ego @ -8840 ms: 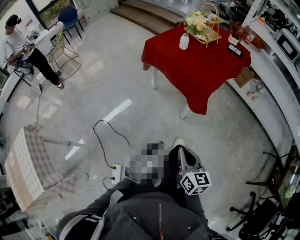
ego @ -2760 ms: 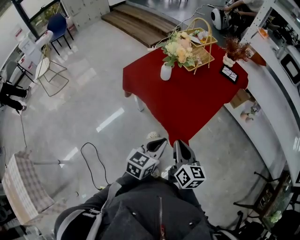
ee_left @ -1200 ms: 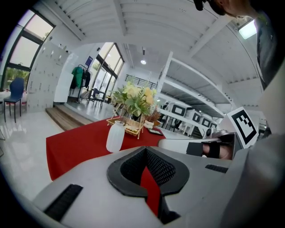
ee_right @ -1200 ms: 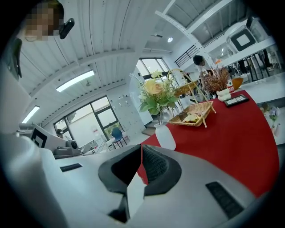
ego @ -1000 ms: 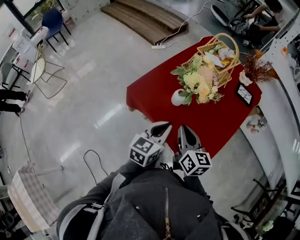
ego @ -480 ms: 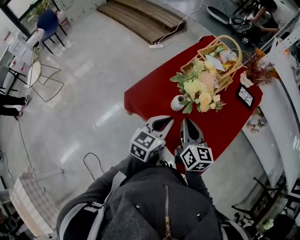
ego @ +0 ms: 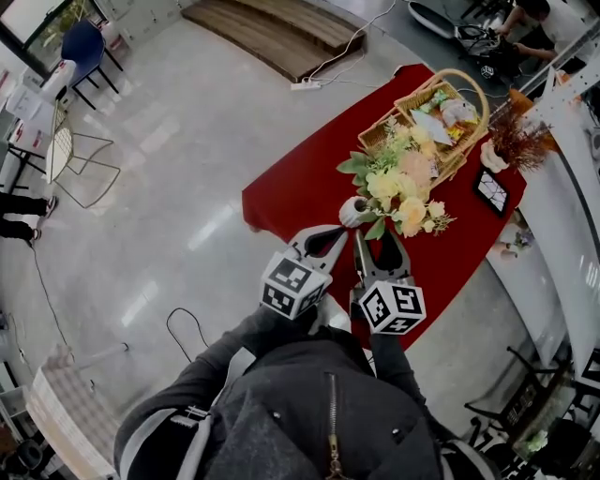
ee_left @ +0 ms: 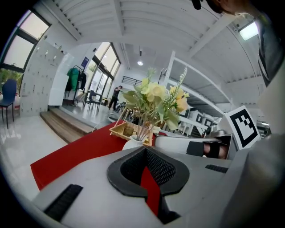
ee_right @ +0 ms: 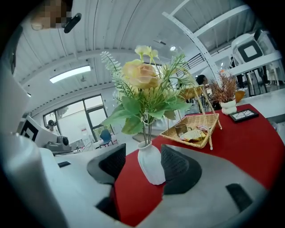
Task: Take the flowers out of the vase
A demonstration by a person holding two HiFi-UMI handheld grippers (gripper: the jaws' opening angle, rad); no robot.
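A small white vase (ego: 353,212) stands near the front edge of the red-clothed table (ego: 291,187). It holds a bunch of yellow and cream flowers (ego: 398,183) with green leaves. Both grippers are just short of it. My left gripper (ego: 333,234) is shut with nothing in it; in its own view the fingertips (ee_left: 145,150) meet below the vase (ee_left: 133,142) and flowers (ee_left: 153,95). My right gripper (ego: 378,242) is opening. In its view the vase (ee_right: 150,164) shows in the gap of the right gripper (ee_right: 143,156), untouched by the pads, with the flowers (ee_right: 140,75) above.
A wicker basket (ego: 441,108) with a tall handle stands behind the flowers. A dried-plant pot (ego: 511,141) and a small picture frame (ego: 490,190) sit at the table's right end. Wooden steps (ego: 272,28) and wire chairs (ego: 80,155) stand across the floor.
The person has stepped closer to the table, and both grippers have moved toward the vase. The right gripper's jaws, shut before, now stand apart.
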